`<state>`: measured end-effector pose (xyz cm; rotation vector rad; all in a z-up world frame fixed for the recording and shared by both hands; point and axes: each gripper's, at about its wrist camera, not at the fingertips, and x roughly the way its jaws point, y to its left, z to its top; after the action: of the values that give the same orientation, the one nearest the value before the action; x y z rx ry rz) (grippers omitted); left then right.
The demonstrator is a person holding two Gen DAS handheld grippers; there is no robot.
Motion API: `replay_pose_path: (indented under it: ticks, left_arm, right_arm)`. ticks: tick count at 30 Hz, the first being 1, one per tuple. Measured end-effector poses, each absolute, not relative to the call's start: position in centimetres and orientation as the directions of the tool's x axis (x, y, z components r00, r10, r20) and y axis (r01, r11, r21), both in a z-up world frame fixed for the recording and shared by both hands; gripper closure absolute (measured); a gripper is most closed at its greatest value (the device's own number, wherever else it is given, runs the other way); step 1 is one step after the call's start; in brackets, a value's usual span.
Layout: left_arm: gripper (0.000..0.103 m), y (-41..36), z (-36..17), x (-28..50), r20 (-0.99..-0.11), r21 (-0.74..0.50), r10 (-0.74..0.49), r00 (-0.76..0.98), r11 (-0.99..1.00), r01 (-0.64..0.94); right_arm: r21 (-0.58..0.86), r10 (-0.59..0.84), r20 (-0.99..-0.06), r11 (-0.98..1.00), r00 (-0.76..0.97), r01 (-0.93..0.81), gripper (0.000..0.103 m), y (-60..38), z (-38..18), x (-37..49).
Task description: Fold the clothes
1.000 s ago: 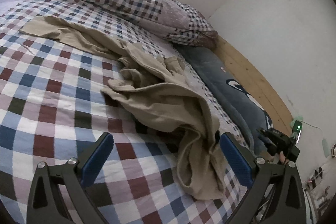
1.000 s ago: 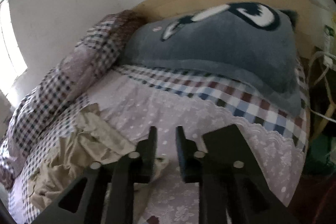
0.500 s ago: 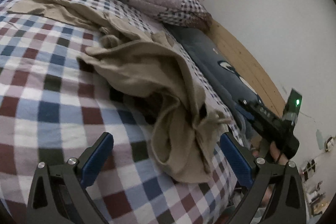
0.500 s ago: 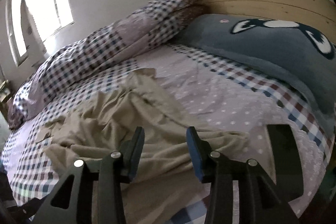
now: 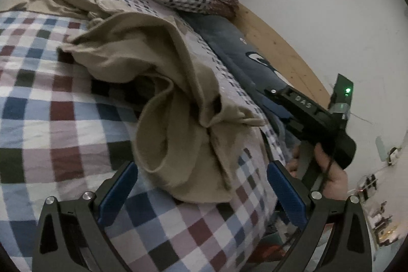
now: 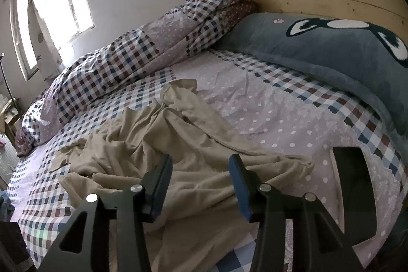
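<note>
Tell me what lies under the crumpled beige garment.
The beige garment lies on the checked bedsheet, which shows all around it. Its bunched folds hide whatever sits directly beneath; nothing else pokes out.

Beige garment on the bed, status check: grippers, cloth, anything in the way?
Left gripper open, right gripper open, neither gripping. Beige garment crumpled, unfolded on checkered bedsheet. Nothing on top of it.

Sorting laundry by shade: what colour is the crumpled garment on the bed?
Plain beige crumpled garment, clearest in the right wrist view.
</note>
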<state>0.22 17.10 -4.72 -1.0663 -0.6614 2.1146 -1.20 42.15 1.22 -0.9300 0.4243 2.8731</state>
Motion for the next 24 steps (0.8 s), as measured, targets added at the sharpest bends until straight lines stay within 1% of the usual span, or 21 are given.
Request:
replay_pose_path:
  ticks: [6,10,13,14,16,21,24]
  left_arm:
    - [0.0,16.8,-4.9,-0.1,-0.464,-0.735,0.779,-0.422,-0.604,-0.307]
    - [0.003,16.7,-5.2,-0.4,-0.503,-0.735,0.762,-0.408,-0.625,-0.262]
    - [0.011,16.7,-5.5,-0.7,-0.531,-0.733,0.749,-0.396,-0.641,-0.228]
    - [0.016,16.7,-5.5,-0.8,-0.54,-0.732,0.744,-0.392,-0.646,-0.217]
    - [0.024,16.7,-5.7,-1.0,-0.558,-0.73,0.736,-0.384,-0.655,-0.194]
    - [0.03,16.8,-6.0,-1.2,-0.58,-0.718,0.722,-0.377,-0.672,-0.184]
    - [0.044,17.0,-6.3,-1.5,-0.597,-0.704,0.707,-0.38,-0.688,-0.174]
  right_arm:
    - [0.23,0.0,-0.586,-0.959,-0.811,-0.167,0.053,42.0,1.1,-1.2]
    - [0.227,-0.002,-0.587,-0.96,-0.81,-0.163,0.053,41.8,1.1,-1.2]
    - [0.226,0.0,-0.586,-0.96,-0.81,-0.164,0.053,41.8,1.1,-1.1]
    - [0.225,0.002,-0.586,-0.961,-0.81,-0.164,0.053,41.8,1.0,-1.1]
    - [0.226,0.003,-0.584,-0.96,-0.812,-0.166,0.053,41.8,1.1,-1.1]
    - [0.225,0.003,-0.584,-0.96,-0.812,-0.165,0.053,41.7,1.0,-1.1]
    - [0.222,0.001,-0.586,-0.962,-0.81,-0.161,0.053,41.6,1.0,-1.1]
